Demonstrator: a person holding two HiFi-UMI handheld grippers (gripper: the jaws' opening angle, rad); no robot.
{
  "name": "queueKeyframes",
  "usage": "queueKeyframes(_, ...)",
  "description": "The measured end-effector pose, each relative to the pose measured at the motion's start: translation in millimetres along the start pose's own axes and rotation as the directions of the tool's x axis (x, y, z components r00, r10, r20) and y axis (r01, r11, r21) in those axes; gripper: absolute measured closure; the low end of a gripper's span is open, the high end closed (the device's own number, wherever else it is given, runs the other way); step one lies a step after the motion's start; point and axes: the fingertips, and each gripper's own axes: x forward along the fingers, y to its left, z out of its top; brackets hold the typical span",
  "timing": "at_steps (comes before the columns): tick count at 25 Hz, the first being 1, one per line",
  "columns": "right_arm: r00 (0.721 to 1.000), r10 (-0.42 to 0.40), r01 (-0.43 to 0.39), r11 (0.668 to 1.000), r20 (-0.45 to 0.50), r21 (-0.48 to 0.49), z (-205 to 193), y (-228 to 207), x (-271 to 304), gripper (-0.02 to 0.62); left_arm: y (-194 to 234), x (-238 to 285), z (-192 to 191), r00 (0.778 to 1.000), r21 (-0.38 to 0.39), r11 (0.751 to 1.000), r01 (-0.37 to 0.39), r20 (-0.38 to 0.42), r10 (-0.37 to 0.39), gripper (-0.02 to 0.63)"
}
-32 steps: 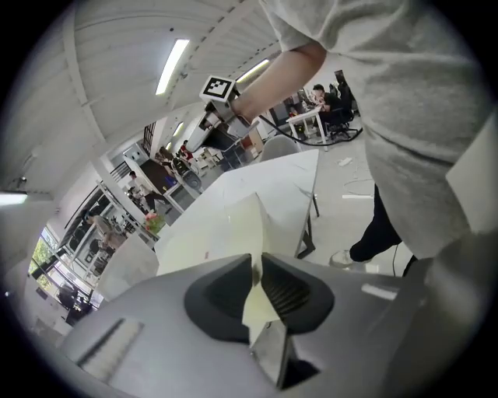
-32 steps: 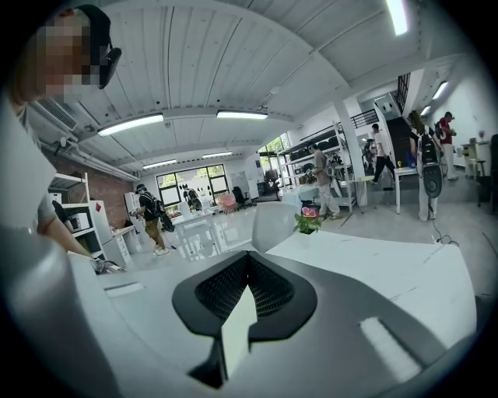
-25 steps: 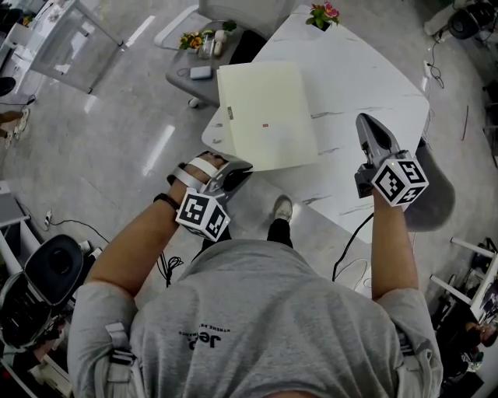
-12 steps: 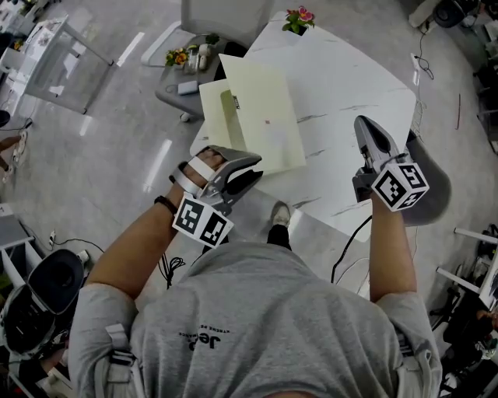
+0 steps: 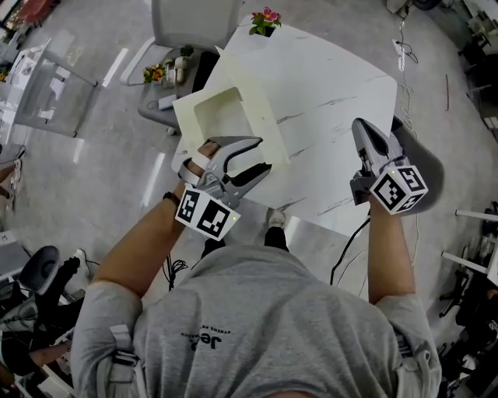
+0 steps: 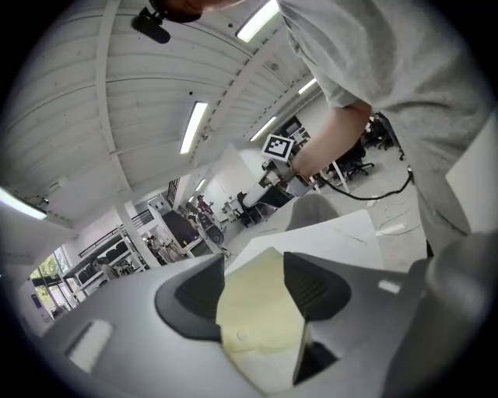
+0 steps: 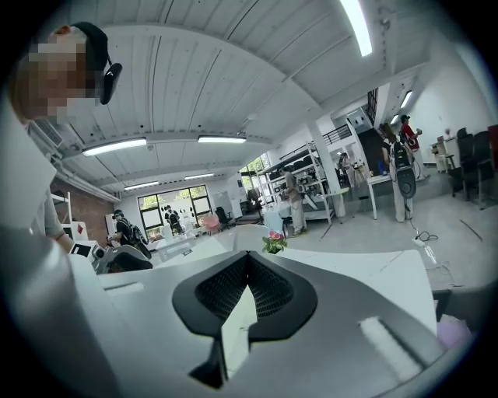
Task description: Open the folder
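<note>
A cream folder (image 5: 261,93) lies on the white marble table (image 5: 342,85). Its cover (image 5: 208,116) stands lifted and swung to the left, past the table's left edge, and shows the pale inside. My left gripper (image 5: 265,154) hovers at the folder's near corner with its jaws opening. In the left gripper view the cream sheet (image 6: 261,319) shows in the gap of the left gripper (image 6: 253,264), and the pads do not press on it. My right gripper (image 5: 362,126) hangs shut and empty over the table's right side, its pads meeting in the right gripper view (image 7: 247,260).
A small flower pot (image 5: 264,19) stands at the table's far edge, seen too in the right gripper view (image 7: 272,242). A chair (image 5: 191,19) and a low stand with flowers (image 5: 159,74) are beyond the left corner. A cable (image 5: 346,256) trails on the floor.
The folder's cover has come up off the flat folder and swung left. My left gripper rose with it and its jaws spread apart. The right gripper shifted only a little.
</note>
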Motion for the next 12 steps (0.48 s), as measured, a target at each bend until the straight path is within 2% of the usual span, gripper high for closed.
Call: queueKeyframes(12,0.993,-0.112,0.111,0.994,0.032,0.022,4,-67,-55,0.592,0,78,38,0.993,-0.008,0.998,0.065,0.097,-0.064,0.314)
